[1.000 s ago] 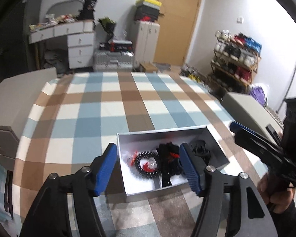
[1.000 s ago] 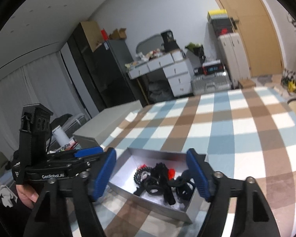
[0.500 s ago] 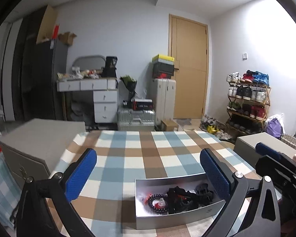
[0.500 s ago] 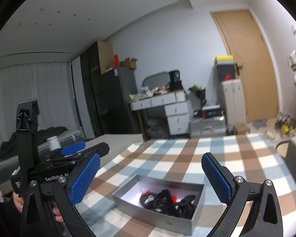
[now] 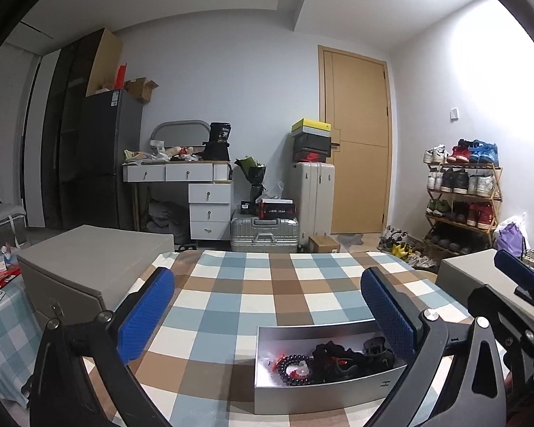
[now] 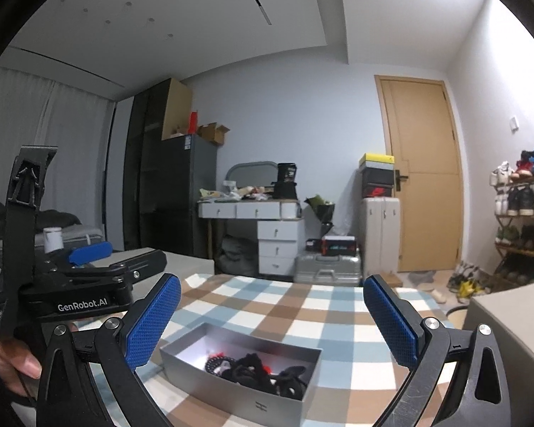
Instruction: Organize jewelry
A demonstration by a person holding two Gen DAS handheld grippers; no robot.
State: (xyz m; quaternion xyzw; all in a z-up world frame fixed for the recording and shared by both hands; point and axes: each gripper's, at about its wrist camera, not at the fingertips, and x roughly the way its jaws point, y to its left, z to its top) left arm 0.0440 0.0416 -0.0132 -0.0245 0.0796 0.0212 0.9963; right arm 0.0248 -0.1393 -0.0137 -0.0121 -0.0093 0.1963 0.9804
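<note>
The left gripper [image 5: 267, 313] is held wide apart, w/ nothing between its 2 blue pads [image 5: 146, 316]. The right gripper [image 6: 272, 320] is likewise spread wide and empty. A silver tray [image 5: 324, 396] is seen on the checked tablecloth [image 5: 252, 295], below and ahead of both grippers, untouched. Inside it, a dark bead bracelet [image 5: 295, 373] and black hair clips [image 5: 349, 359] are piled together.
</note>
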